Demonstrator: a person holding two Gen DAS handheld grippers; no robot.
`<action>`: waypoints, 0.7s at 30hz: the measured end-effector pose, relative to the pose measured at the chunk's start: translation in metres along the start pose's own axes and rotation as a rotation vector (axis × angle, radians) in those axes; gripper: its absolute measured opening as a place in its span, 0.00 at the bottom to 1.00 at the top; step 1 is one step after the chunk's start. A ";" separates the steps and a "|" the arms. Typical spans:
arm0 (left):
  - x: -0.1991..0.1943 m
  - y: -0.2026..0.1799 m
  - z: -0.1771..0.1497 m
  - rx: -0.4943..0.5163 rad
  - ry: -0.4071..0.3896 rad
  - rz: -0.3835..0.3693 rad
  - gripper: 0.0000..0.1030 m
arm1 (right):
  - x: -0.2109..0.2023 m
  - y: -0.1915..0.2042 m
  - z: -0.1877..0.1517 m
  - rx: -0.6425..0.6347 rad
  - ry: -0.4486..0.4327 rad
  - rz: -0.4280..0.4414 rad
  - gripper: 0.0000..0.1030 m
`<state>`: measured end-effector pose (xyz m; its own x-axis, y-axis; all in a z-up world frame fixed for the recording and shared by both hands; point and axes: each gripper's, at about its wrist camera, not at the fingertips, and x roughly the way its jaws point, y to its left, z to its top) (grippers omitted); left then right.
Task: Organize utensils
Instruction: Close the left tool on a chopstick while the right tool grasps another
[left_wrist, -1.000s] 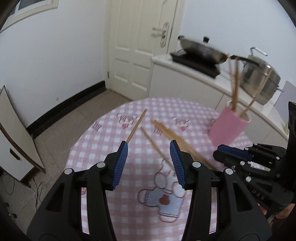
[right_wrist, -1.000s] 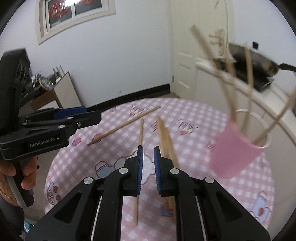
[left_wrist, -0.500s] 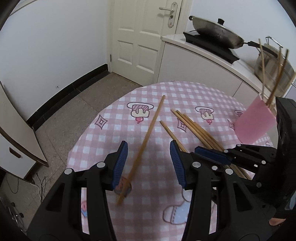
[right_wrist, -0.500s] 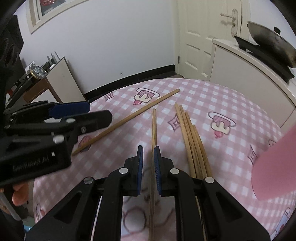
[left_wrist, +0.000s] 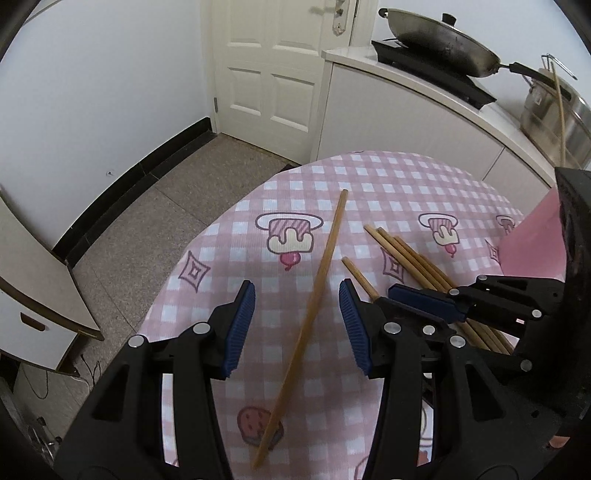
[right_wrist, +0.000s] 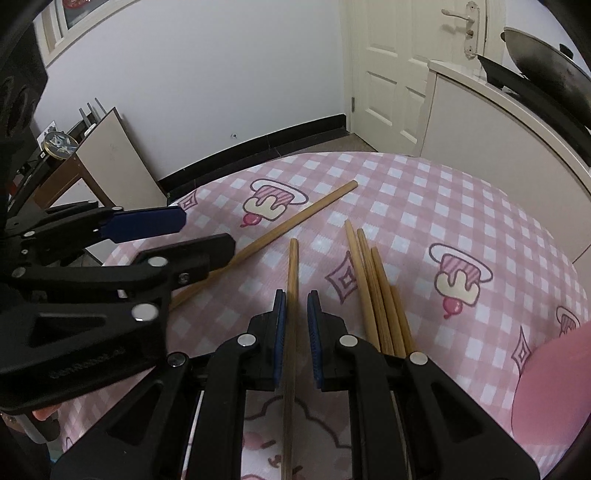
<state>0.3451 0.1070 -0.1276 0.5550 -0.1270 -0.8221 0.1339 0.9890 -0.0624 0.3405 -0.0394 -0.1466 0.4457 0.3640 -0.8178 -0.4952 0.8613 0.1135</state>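
Note:
Wooden chopsticks lie on a round table with a pink checked cloth (left_wrist: 388, 184). My left gripper (left_wrist: 297, 299) is open, its jaws on either side of one long chopstick (left_wrist: 317, 284), just above it. My right gripper (right_wrist: 296, 301) is open by a narrow gap, its jaws on either side of a single chopstick (right_wrist: 292, 266). A bundle of several chopsticks (right_wrist: 373, 284) lies right of it. A pink cup (right_wrist: 554, 391) stands at the right edge; it also shows in the left wrist view (left_wrist: 532, 243).
A white counter (left_wrist: 424, 85) behind the table carries a wok (left_wrist: 439, 37) on a stove and a steel pot (left_wrist: 554, 110). A white door (left_wrist: 273, 62) stands beyond. A board (right_wrist: 110, 155) leans on the wall at the left.
Both grippers have moved down and forward to the table. The left one now straddles the long chopstick. The right one now straddles the single chopstick and has opened slightly.

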 end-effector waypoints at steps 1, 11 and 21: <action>0.003 0.000 0.001 0.002 0.005 -0.002 0.46 | 0.002 0.001 0.002 -0.004 0.003 -0.002 0.10; 0.021 -0.012 0.021 0.051 0.038 0.003 0.46 | 0.003 -0.008 0.005 0.005 -0.004 -0.043 0.05; 0.046 -0.027 0.044 0.062 0.059 0.026 0.45 | 0.000 -0.036 0.004 0.086 -0.024 -0.031 0.05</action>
<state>0.4034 0.0713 -0.1389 0.5101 -0.0953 -0.8548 0.1719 0.9851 -0.0072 0.3613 -0.0690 -0.1484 0.4782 0.3442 -0.8080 -0.4152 0.8993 0.1374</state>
